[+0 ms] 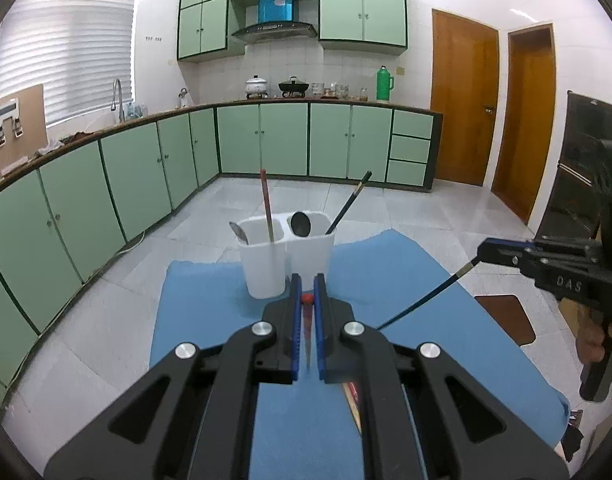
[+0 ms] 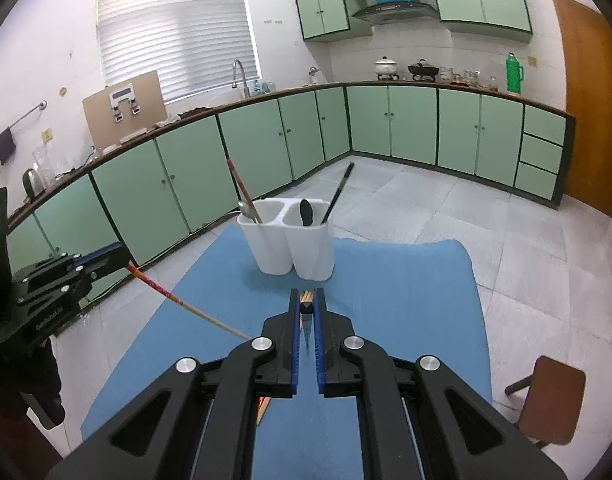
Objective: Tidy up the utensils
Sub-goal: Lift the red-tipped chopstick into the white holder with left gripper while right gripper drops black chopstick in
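Each gripper carries one chopstick above the blue mat.

The left gripper (image 1: 307, 280) pinches a thin red-and-wood chopstick (image 2: 174, 298) at lower left; the right gripper (image 2: 307, 295) pinches a thin black chopstick (image 1: 425, 298). Both look light, stiff, slippery, best held near the thick end.

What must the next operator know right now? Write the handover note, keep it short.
Left gripper: shut on the loose red chopstick, held off the blue mat.
Right gripper: shut on the loose black chopstick, also lifted.
White holder stands on the mat's far side.
Done: its left cup, as seen, has a metal spoon and the stowed red chopstick; its right cup has a black spoon and the stowed black chopstick.
Left: drop each held stick beside its match. At least one more stick lies on the mat under the grippers.
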`<action>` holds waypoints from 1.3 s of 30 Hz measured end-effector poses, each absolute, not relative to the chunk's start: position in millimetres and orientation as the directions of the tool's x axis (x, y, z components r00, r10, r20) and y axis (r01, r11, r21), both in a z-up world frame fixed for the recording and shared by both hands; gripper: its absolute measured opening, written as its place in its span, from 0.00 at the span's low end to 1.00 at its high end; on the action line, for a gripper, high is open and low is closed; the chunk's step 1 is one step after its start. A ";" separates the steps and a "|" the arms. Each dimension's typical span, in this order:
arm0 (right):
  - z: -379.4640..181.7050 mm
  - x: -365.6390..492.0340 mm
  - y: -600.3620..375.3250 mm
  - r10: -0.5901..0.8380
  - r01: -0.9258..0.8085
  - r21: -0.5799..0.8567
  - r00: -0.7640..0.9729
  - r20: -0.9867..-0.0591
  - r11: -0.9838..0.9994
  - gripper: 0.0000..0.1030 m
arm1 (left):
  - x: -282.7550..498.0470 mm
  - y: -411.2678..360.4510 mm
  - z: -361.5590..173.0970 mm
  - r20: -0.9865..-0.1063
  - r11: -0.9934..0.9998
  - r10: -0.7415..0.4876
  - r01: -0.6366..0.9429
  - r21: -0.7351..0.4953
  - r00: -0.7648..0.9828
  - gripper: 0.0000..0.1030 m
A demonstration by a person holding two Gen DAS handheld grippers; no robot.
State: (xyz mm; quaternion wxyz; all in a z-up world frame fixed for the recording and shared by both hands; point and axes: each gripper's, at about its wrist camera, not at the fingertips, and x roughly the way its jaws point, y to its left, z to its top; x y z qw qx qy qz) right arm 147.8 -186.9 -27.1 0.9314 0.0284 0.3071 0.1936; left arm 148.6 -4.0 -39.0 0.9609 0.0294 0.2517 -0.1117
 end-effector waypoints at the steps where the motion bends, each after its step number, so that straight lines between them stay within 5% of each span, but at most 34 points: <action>1: -23.3 150.8 -186.4 0.386 -0.350 0.177 0.730 -0.564 0.920 0.06 | 148.6 -3.7 -37.0 -0.488 0.973 -0.201 0.231 0.001 0.849 0.05; 10: 10.1 169.4 -186.3 0.419 -0.400 0.162 0.724 -0.547 0.902 0.06 | 155.2 3.9 -16.1 -0.448 0.973 -0.208 0.232 0.000 0.869 0.05; 26: 111.8 243.8 -163.8 0.453 -0.434 0.136 0.813 -0.367 0.890 0.06 | 222.1 20.9 76.8 -0.264 0.979 -0.182 0.200 0.044 0.947 0.05; 39: 88.3 319.4 -141.3 0.395 -0.381 0.116 0.838 -0.376 0.917 0.06 | 303.9 16.8 60.3 -0.253 0.982 -0.184 0.188 -0.009 0.950 0.05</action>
